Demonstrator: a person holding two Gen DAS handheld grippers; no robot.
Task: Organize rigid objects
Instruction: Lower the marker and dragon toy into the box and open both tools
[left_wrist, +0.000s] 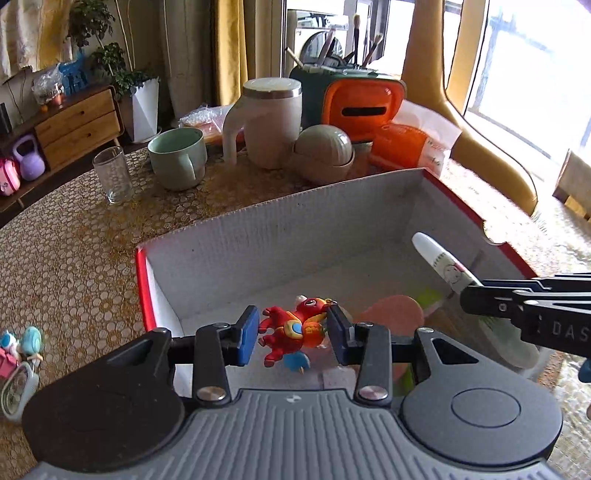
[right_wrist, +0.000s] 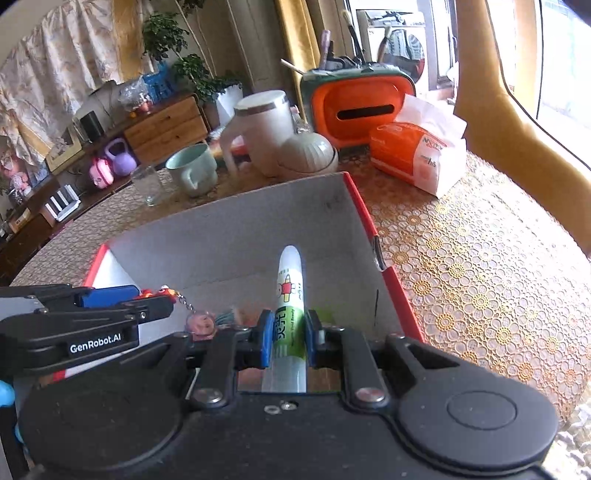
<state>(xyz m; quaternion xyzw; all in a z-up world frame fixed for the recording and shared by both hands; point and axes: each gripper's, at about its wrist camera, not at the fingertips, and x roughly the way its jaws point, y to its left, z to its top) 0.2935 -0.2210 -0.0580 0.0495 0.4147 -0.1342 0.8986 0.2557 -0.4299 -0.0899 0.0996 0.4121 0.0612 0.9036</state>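
One grey cardboard box with red outer walls (left_wrist: 280, 221) sits on the bench (left_wrist: 74, 258), which is covered in a gold lace-patterned cloth. The left gripper (left_wrist: 291, 334) has its blue-padded fingers (left_wrist: 246, 334) spread partway, the right pad touching one red cartoon figurine keychain (left_wrist: 295, 328) between them, above the box's near end. The right gripper (right_wrist: 287, 338) has its fingers (right_wrist: 264, 341) pinching one white glue stick with a green label (right_wrist: 290, 295), tip pointing ahead over the box interior. Beyond the fingers stand one clear glass tumbler (left_wrist: 112, 173), one pale green mug (left_wrist: 179, 157), one cream lidded jug (left_wrist: 267, 122) and one orange tissue holder (left_wrist: 360, 107). A yellow chair (left_wrist: 480, 140) and wooden drawers (left_wrist: 79, 127) stand behind.
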